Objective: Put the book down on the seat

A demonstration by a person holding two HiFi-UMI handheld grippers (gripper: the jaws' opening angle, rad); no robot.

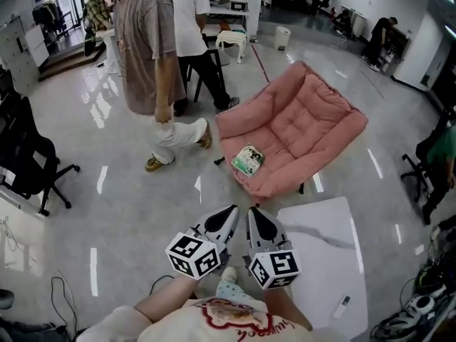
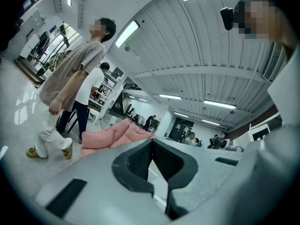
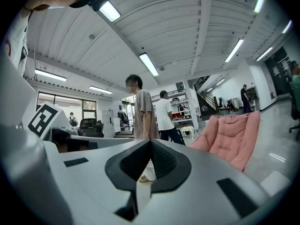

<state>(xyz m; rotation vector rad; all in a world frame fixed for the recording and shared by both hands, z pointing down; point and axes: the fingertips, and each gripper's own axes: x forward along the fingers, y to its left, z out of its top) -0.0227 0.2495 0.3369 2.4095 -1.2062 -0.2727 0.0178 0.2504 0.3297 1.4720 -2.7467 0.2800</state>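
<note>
A small book with a green and white cover (image 1: pixel 248 159) lies flat on the front part of the seat of a pink cushioned chair (image 1: pixel 299 123). My two grippers hang side by side close to my body, well short of the chair. The left gripper (image 1: pixel 229 212) is shut with nothing between its jaws, and so is the right gripper (image 1: pixel 253 212). In the left gripper view the jaws (image 2: pixel 151 144) meet at their tips with the pink chair (image 2: pixel 115 134) beyond. The right gripper view shows its jaws (image 3: pixel 150 144) closed, the pink chair (image 3: pixel 232 137) at the right.
A person in a brown shirt (image 1: pixel 146 55) walks just left of the chair, a second in white (image 1: pixel 191 20) behind. A black office chair (image 1: pixel 28 159) stands at far left. A white table (image 1: pixel 324 251) lies at my right, a small remote (image 1: pixel 342 305) on it. Cables (image 1: pixel 417 312) sit at bottom right.
</note>
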